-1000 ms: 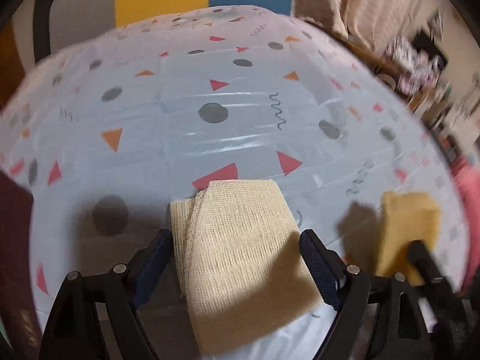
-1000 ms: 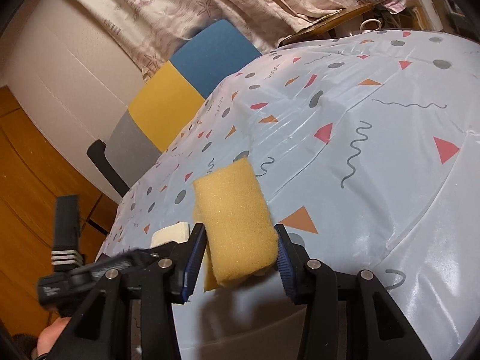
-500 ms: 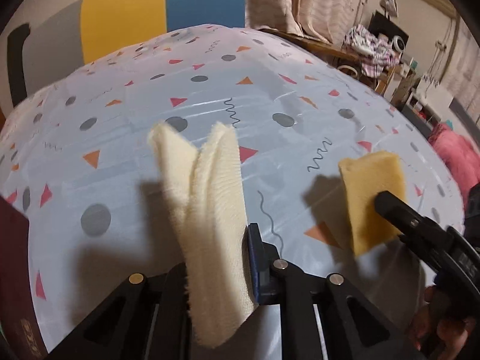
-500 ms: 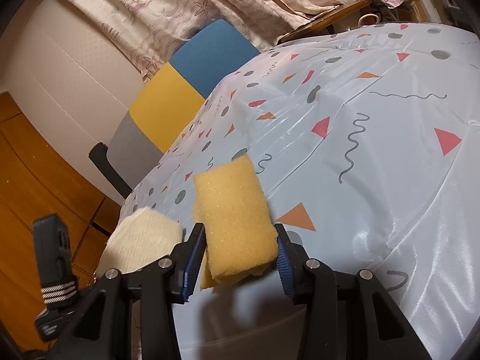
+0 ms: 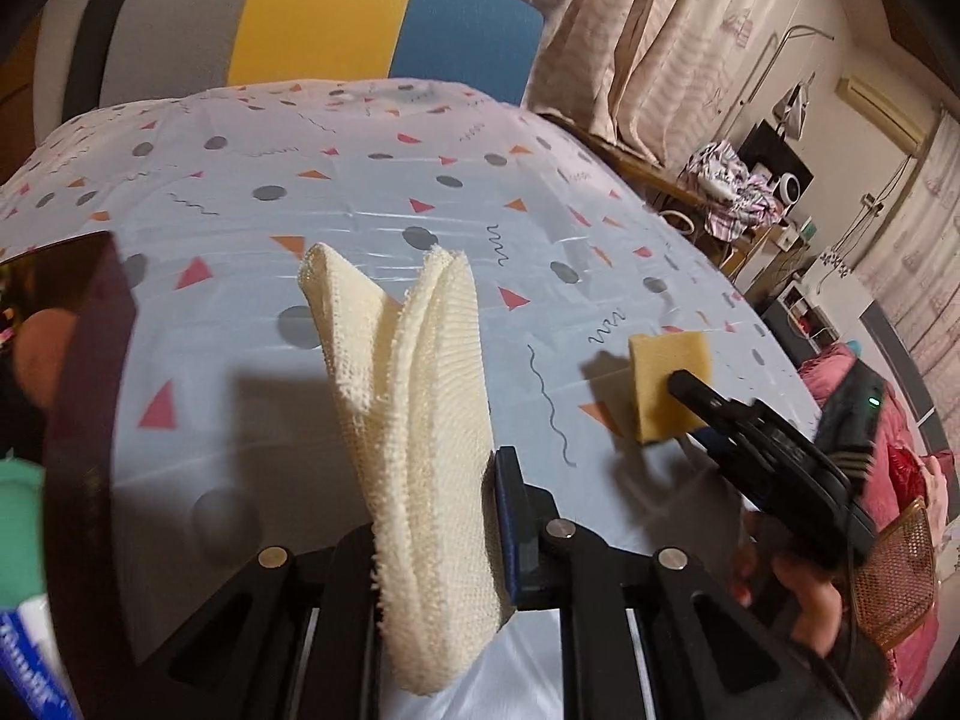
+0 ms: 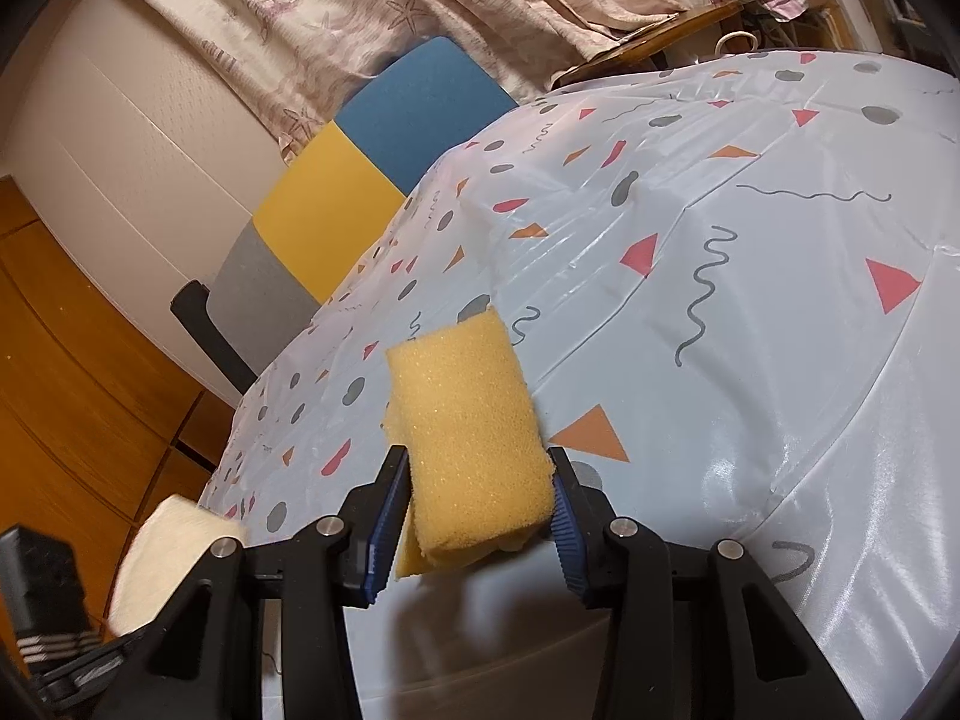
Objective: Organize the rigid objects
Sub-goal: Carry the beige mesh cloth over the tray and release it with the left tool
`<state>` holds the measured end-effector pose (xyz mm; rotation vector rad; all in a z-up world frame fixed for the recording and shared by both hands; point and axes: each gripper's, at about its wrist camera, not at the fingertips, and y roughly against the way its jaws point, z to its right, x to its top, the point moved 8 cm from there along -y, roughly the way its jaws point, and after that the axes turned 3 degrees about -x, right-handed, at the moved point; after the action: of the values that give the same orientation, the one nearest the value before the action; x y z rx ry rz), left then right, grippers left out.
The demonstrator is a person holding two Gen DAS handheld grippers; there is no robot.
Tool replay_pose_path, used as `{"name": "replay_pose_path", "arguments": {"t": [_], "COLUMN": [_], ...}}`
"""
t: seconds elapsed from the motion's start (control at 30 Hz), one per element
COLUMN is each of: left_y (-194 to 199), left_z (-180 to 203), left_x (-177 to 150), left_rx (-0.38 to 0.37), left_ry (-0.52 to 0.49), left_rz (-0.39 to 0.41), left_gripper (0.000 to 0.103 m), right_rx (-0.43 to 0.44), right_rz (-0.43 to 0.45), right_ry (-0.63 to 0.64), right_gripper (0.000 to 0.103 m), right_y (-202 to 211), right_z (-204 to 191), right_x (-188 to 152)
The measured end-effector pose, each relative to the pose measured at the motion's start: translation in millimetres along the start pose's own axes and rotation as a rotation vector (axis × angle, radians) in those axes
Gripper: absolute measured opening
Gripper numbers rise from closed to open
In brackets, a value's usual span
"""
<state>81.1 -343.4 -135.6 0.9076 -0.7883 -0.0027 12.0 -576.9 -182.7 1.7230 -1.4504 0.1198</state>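
Left wrist view: left claw (image 5: 438, 516) clamped narrow on a folded cream cloth (image 5: 414, 420), held on edge and lifted off the table (image 5: 360, 222). Cloth splayed open at its far end, hanging limp below the fingers at the near end. Off to the right, a yellow sponge (image 5: 666, 384) gripped by the right claw (image 5: 690, 396), also raised above the table's right side, shadow cast beneath. A dark red panel (image 5: 78, 372) and a green-capped tube (image 5: 24, 600) seen at the left edge, too blurred to name surely. A wire basket (image 5: 894, 576) glimpsed at the lower right, beyond the hand (image 5: 804, 594). Chair (image 5: 324, 24) in grey, yellow and blue stood past the far edge.

Right wrist view: right claw (image 6: 477, 510) closed on the sponge (image 6: 468, 414), pads pressing both sides, foam slightly squeezed, a second yellow layer peeking below. Sponge carried above the near edge of the table (image 6: 720, 240), not touching it. Cloth (image 6: 174, 558) visible at lower left, beside the left claw's body.

Progress, as judged: both items picked up and in transit; neither set down anywhere yet. No clear destination shown, though the basket might serve. Placing and releasing both remained to be done.
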Motion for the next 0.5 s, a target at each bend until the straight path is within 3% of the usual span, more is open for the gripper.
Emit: {"name": "replay_pose_path", "arguments": {"t": [0.27,0.5], "left_y": [51.7,101.7], "left_z": [-24.4,-73.2], "left_x": [-6.7,-4.1], "left_rx": [0.002,0.047], "left_ry": [0.039,0.122], "left_rz": [0.06,0.134], "left_gripper": [0.014,0.014], "right_rx": [-0.019,-0.038], "right_rz": [-0.01,-0.017], "right_ry": [0.012,0.027], "right_gripper": [0.044,0.044], "right_y": [-2.2,-3.8], "right_z": [-1.0,-2.5], "right_x": [-1.1,-1.8]}}
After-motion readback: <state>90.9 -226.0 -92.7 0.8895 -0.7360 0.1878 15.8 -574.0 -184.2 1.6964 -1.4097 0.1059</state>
